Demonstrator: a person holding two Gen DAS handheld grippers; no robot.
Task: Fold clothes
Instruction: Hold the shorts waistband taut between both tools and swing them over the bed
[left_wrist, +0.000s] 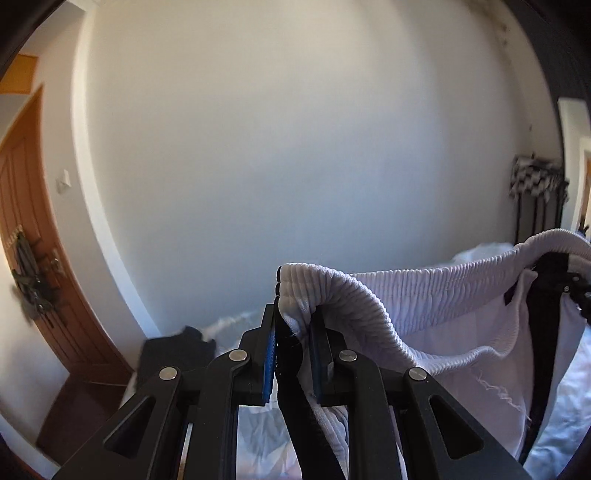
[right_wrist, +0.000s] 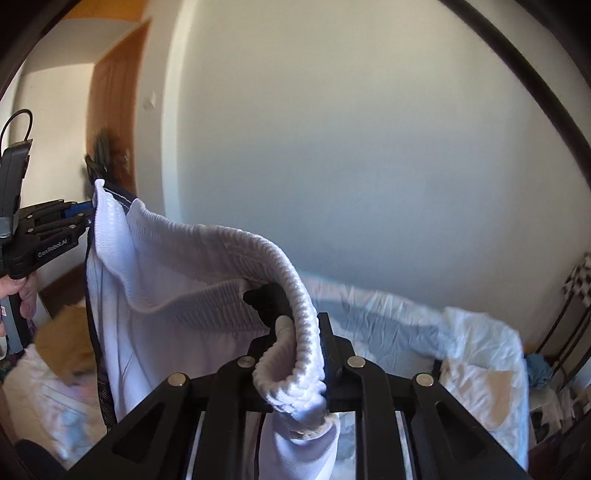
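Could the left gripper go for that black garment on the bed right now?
Probably not yet. The left gripper is shut on the white shorts, whose other waistband end the right gripper holds. The black garment lies unobstructed beyond it, but the shorts must be released first.

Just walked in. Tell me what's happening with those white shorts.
A person is holding a pair of white shorts in the air by the ribbed waistband, one handheld gripper at each end. The left gripper is clamped on one end of the band, and the right gripper is clamped on the other. The shorts hang down over a bed with rumpled pale sheets. No fold has been made yet.
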